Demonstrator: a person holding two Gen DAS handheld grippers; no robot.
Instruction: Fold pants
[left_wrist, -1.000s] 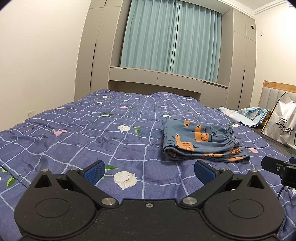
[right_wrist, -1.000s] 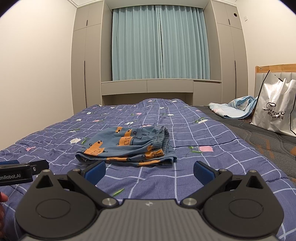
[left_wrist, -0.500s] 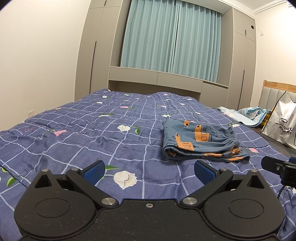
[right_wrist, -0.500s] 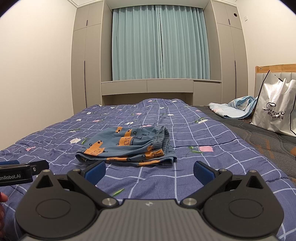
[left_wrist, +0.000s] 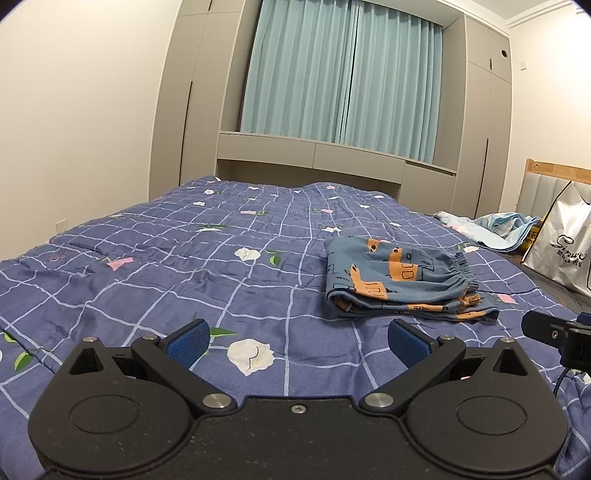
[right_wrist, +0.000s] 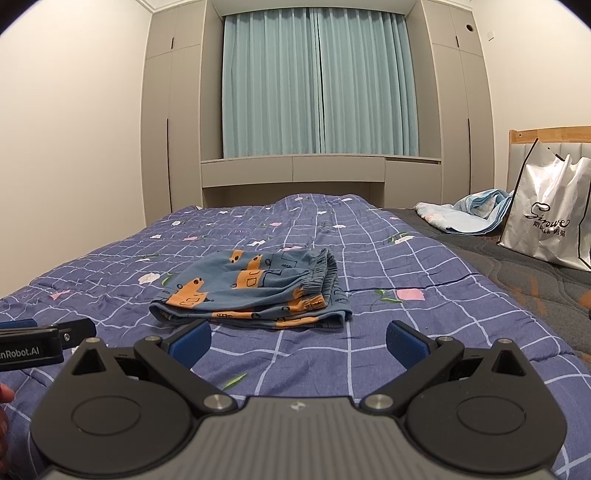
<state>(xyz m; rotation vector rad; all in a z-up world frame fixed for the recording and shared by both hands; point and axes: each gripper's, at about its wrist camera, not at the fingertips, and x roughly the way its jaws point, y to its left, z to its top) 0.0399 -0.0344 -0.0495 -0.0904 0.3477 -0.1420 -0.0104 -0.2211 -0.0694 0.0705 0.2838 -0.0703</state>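
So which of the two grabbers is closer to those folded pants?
Right, though only slightly. The right gripper sits just short of the pants, facing them. The left gripper is farther off to their left side. Both jaws are open.

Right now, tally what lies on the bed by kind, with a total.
Folded pants: 1
Crumpled light-blue cloth: 1
White shopping bag: 1
Total: 3
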